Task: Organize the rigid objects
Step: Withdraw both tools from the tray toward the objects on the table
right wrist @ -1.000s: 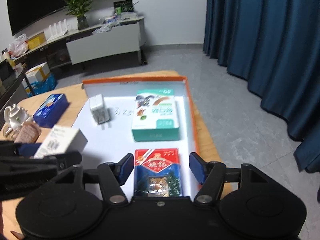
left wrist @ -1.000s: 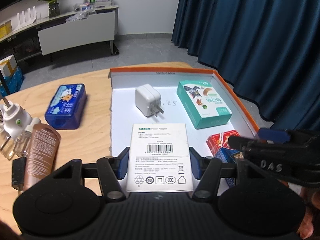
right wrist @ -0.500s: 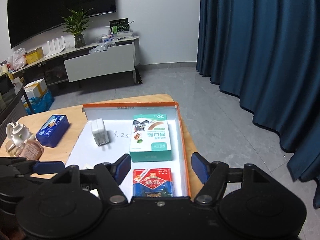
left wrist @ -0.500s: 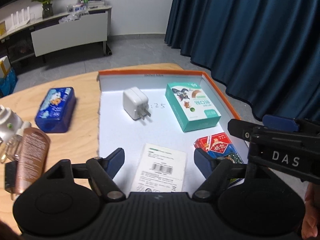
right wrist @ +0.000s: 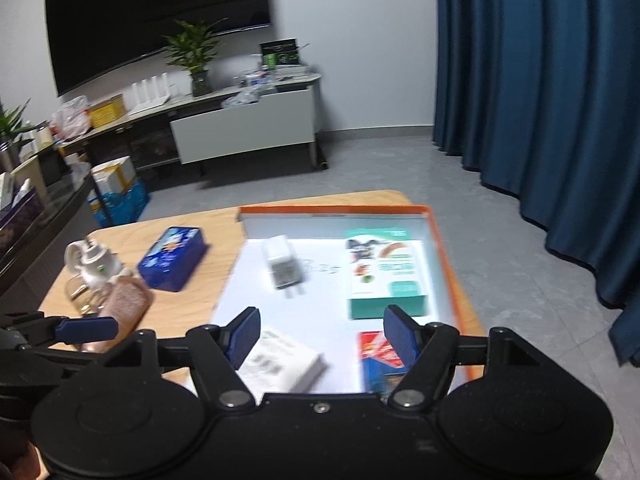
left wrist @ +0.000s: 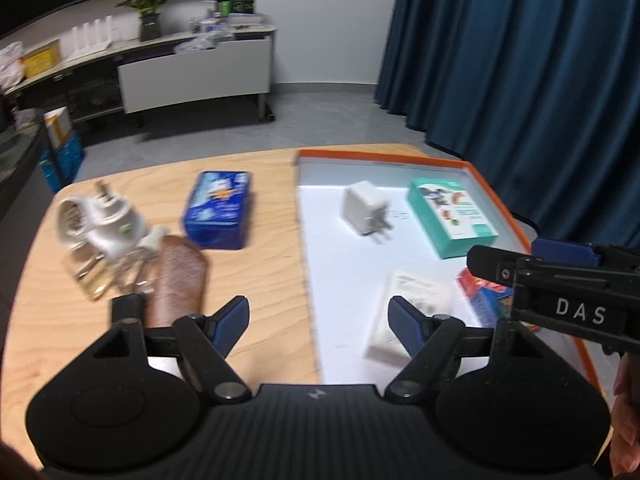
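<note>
**Op:** Left wrist view: the white adapter box lies flat inside the orange-rimmed tray, near its front edge. My left claw is spread with nothing between its pads; the box sits just behind the right pad, which covers part of it.

**Spotter:** And the right one?

**Op:** The right claw is still opening, with nothing pinched. From its own view the red card pack shows beyond the right pad, its near end cut off by the claw body. In the left view that pack is mostly hidden behind the other claw's arm.

**Spotter:** What else is in the tray?

**Op:** The white plug charger is toward the back, with the teal box to its right, both lying apart. There's handwriting on the tray floor between them, too blurred for me to read.

**Spotter:** Outside the tray?

**Op:** On the wooden tabletop, left of the tray: a blue tin, a brown tube partly behind my left pad, and a white plug-in device resting on some clear bottles. That cluster is smeared by motion blur, so I can't tell how many bottles there are. At the right edge of the left view, a bit of hand is cut off by the frame.
</note>
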{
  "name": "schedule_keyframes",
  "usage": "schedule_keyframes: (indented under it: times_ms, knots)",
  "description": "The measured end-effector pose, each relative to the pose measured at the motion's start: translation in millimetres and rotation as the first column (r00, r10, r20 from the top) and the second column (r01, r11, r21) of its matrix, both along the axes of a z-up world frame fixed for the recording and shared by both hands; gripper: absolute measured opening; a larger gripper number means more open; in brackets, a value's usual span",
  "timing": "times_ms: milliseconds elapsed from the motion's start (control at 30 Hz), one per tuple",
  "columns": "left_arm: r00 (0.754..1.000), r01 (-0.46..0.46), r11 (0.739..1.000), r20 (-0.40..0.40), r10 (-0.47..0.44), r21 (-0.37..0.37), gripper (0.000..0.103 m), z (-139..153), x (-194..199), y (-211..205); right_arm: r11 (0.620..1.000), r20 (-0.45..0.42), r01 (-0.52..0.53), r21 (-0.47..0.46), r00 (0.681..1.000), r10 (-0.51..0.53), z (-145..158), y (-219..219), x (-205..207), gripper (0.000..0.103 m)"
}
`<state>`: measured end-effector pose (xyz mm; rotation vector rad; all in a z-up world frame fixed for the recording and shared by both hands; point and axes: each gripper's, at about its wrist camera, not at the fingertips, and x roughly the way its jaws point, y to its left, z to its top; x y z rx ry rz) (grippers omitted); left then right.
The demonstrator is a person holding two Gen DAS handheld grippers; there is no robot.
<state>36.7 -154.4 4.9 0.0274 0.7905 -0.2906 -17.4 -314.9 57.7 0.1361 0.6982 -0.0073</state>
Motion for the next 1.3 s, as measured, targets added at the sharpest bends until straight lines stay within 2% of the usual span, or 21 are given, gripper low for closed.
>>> schedule_keyframes:
  times_ms: [400, 1300]
  knots:
    - [0.990, -0.140, 0.990, 0.007, 0.140, -0.005, 0.078, 10, -1, 56, 0.994, -0.029, -0.107, 0.009, 0.994, 0.107, -7, 53, 4, 0.081]
    - [0.975, -0.223, 0.975, -0.001, 0.223, -0.010, 0.078, 6, -6, 105, 0.980, -0.050, -0.198, 0.016, 0.979, 0.199, -12, 100, 11, 0.081]
